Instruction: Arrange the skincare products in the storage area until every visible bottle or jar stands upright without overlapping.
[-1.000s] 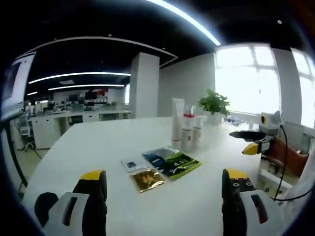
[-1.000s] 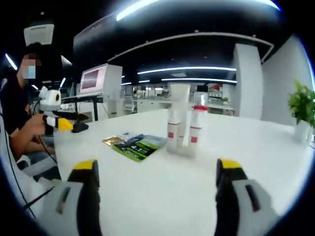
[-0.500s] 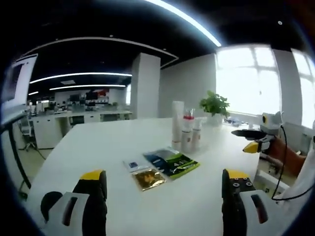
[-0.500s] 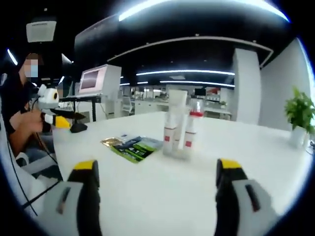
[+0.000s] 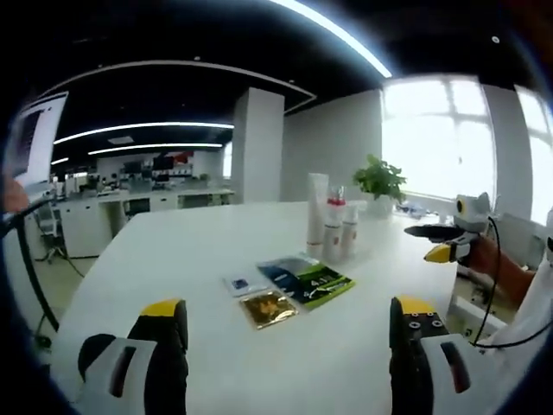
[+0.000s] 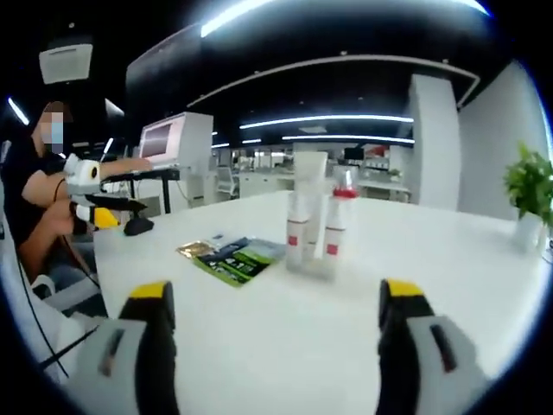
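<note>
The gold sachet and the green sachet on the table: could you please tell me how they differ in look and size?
The gold sachet is small, roughly square and shiny gold; the green sachet is clearly larger, oblong, and printed in dark blue and bright green. In the left gripper view the gold sachet lies nearer the camera, the green sachet closer to the upright bottles. Both lie flat on the white table, side by side.

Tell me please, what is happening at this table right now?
A person holds two tongs above a white table; both the left tongs and the right tongs are open and hold nothing. A cluster of skincare bottles stands upright in the middle. Flat sachets lie beside it. Nothing is gripped at this moment.
</note>
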The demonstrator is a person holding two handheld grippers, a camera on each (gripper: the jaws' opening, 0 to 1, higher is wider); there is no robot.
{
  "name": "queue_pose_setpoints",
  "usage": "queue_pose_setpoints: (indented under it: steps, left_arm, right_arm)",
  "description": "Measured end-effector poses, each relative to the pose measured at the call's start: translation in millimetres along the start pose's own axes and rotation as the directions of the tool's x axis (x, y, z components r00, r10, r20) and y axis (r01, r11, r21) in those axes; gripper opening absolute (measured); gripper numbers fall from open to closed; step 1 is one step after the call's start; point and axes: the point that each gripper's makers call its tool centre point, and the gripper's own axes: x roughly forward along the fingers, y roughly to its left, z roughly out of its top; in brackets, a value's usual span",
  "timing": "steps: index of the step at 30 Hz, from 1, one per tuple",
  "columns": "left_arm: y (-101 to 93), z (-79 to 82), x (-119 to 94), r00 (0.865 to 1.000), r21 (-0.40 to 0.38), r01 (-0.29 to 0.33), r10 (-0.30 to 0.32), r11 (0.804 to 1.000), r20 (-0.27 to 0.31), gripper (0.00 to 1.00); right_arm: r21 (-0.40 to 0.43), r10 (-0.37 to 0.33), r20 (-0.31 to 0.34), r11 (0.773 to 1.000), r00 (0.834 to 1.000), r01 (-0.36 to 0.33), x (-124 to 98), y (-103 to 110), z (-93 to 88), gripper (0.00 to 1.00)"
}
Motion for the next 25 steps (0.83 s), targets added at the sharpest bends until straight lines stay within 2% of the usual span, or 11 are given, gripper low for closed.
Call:
queue_pose_setpoints:
  steps: [8,14,19,25]
  left_arm:
    - [5.8,1.0,5.9,1.000,-0.008,-0.001,0.001,1.000,-0.006,0.99]
    - [0.6,5.0,10.2,1.000,0.001,0.021,-0.021,1.000,-0.007,0.99]
    - [-1.7,4.4,10.6,0.999,0.009,0.035,-0.035,0.999,-0.019,0.99]
    - [-3.5,-0.1,6.0,0.999,0.023,0.030,-0.030,0.999,-0.013,0.99]
  right_arm:
    - [-0.020,0.011,-0.028,1.000,1.000,-0.011,5.3,-0.2,2.9,0.99]
    - [-0.024,0.016,-0.053,1.000,0.998,-0.017,11.4,-0.3,3.7,0.98]
    - [-0.035,-0.001,-0.048,0.999,0.999,0.000,8.2,-4.8,9.0,0.98]
    - [-0.017,-0.020,-0.042,1.000,0.999,0.020,3.2,-3.5,7.0,0.96]
